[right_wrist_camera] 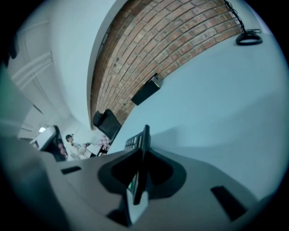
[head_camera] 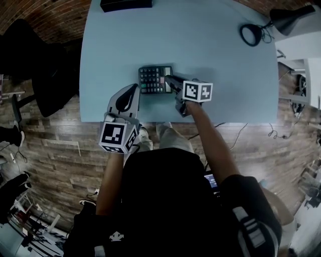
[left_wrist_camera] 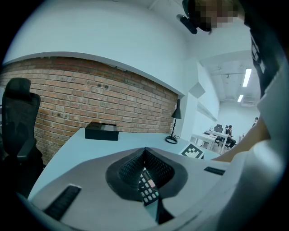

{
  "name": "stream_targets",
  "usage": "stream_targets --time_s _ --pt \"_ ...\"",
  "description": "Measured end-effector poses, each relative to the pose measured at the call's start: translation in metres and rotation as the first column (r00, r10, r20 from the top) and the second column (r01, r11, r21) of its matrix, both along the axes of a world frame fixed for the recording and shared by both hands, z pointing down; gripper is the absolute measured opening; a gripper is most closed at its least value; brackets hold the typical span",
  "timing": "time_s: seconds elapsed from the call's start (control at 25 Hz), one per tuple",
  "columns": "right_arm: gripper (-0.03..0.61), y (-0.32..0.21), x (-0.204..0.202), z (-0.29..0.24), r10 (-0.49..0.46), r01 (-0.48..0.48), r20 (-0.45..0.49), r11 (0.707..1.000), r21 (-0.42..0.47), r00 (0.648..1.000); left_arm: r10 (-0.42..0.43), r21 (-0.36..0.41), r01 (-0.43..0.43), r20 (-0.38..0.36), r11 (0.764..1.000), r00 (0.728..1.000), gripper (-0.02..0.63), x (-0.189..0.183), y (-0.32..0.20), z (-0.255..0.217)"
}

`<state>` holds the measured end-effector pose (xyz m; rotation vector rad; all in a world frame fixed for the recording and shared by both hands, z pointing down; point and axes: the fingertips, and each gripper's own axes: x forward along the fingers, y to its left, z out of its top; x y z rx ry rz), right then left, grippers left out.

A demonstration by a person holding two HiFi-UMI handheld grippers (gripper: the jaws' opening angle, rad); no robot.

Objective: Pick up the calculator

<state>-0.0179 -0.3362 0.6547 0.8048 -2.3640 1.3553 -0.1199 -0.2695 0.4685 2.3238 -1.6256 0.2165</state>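
Note:
The dark calculator (head_camera: 154, 79) lies near the front of the pale blue table (head_camera: 225, 75). My right gripper (head_camera: 170, 80) is shut on the calculator's right edge. In the right gripper view the calculator (right_wrist_camera: 142, 143) stands edge-on between the two jaws of my right gripper (right_wrist_camera: 141, 155). My left gripper (head_camera: 134, 90) is shut and holds nothing, with its tip just left of the calculator's near corner. In the left gripper view, part of the keypad (left_wrist_camera: 147, 186) shows through the gap below the tips of my left gripper (left_wrist_camera: 144, 152). I cannot tell whether the calculator is off the table.
A black box (head_camera: 125, 4) sits at the table's far edge. A black desk lamp (head_camera: 252, 34) stands at the far right. The table's front edge (head_camera: 150, 122) is close behind both grippers. A black office chair (left_wrist_camera: 20, 118) is off the table's left side, by the brick wall.

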Motion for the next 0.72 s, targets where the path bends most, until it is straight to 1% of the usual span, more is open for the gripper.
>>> stream_targets --time_s 0.12,0.4,0.6,0.72 --pt "0.052 0.000 0.000 -0.003 -0.010 0.010 0.000 1.000 -0.009 1.000 0.001 0.000 -0.001 0.000 1.000 1.000 0.009 0.002 0.000 -0.001" --pt "0.049 -0.001 -0.004 -0.009 -0.023 0.023 -0.005 0.999 0.027 1.000 -0.005 -0.005 0.005 -0.010 1.000 1.000 0.009 0.000 -0.001 0.001" --pt "0.049 0.001 -0.006 -0.013 -0.026 0.027 -0.007 0.998 0.058 1.000 -0.004 -0.024 0.003 -0.015 1.000 1.000 0.009 -0.003 0.000 0.004" --pt "0.049 0.002 -0.007 -0.019 -0.031 0.032 -0.018 0.995 0.090 0.999 -0.007 -0.007 0.007 -0.015 1.000 1.000 0.009 -0.006 -0.002 0.001"
